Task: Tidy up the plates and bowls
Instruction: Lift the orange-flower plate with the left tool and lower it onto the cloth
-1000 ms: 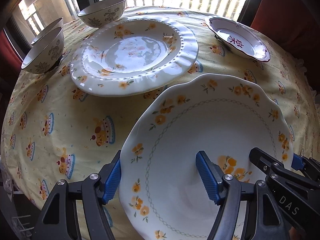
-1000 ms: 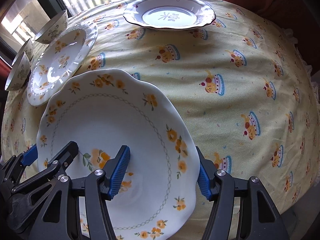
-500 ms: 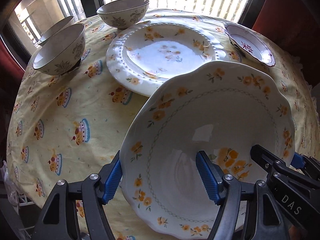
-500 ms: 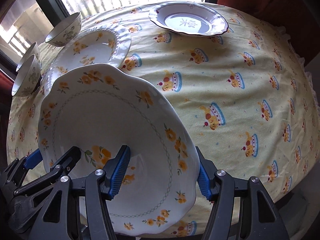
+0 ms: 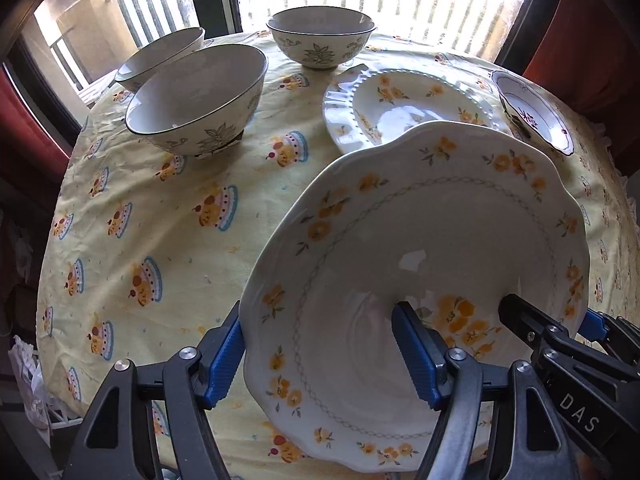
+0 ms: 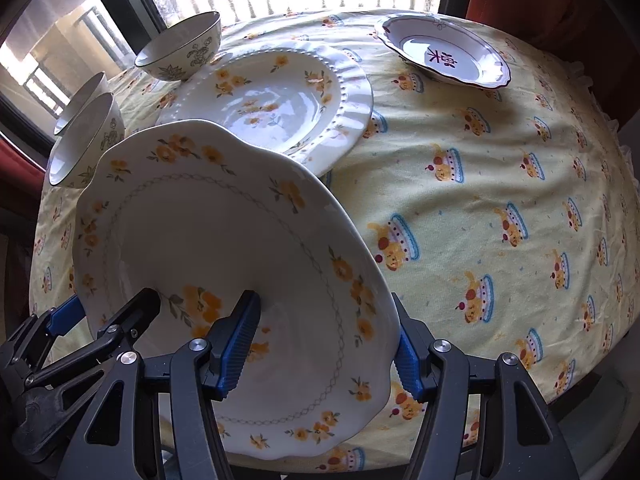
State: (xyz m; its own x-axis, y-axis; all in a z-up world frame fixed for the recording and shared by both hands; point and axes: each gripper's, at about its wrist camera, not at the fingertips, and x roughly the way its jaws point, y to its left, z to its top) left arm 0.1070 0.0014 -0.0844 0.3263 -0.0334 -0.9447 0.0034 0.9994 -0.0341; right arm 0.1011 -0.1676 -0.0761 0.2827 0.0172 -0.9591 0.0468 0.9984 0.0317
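I hold a white deep plate with yellow flowers between both grippers, lifted above the table and tilted. My left gripper is shut on its left rim, one pad inside and one outside. My right gripper is shut on its right rim the same way. Behind it a ribbed white plate with yellow flowers lies flat on the table. A small plate with a dark rim and red characters sits at the far right.
Three grey leaf-patterned bowls stand at the far left: a near one, one behind it, and one at the back. The round table wears a yellow cake-print cloth. Windows lie behind.
Both grippers have lifted the flowered plate higher and tilted it up, moving it toward the ribbed plate, whose near edge it now overlaps in view.
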